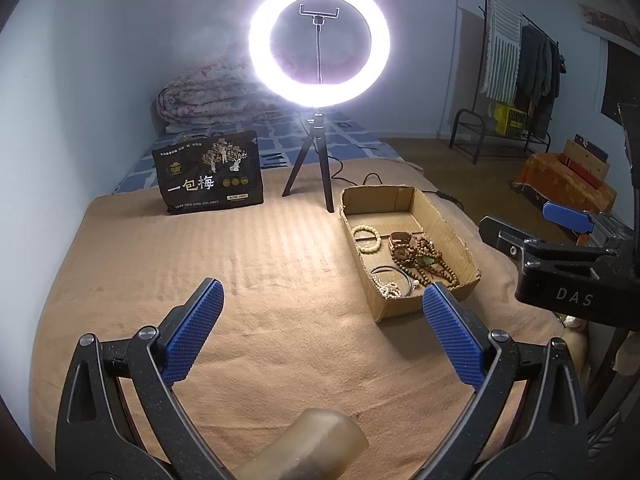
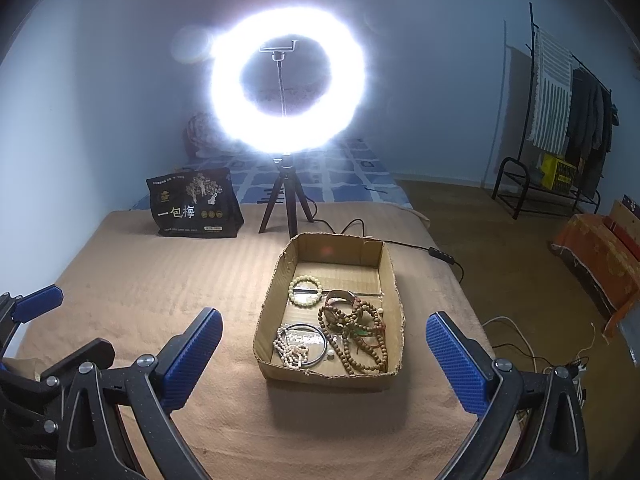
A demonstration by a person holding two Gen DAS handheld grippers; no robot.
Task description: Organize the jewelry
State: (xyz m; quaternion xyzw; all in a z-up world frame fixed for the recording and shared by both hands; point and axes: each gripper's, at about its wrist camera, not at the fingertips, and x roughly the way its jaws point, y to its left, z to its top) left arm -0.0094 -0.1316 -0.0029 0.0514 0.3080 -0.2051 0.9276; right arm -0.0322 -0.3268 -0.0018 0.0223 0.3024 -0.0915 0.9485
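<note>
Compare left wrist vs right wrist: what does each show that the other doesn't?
Left wrist only: a translucent tan object at the bottom edge, between the open left gripper's arms; what it is I cannot tell. It also shows the right gripper's DAS-marked body.

Right wrist only: white cables on the floor, and the open right gripper aimed straight at the box.

Both: box of jewelry, ring light, black bag, tan blanket, clothes rack.

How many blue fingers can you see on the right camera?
3. The right gripper's own two fingers sit low left and low right; one finger of the left gripper pokes in at the left edge. Its other finger is hidden.
</note>
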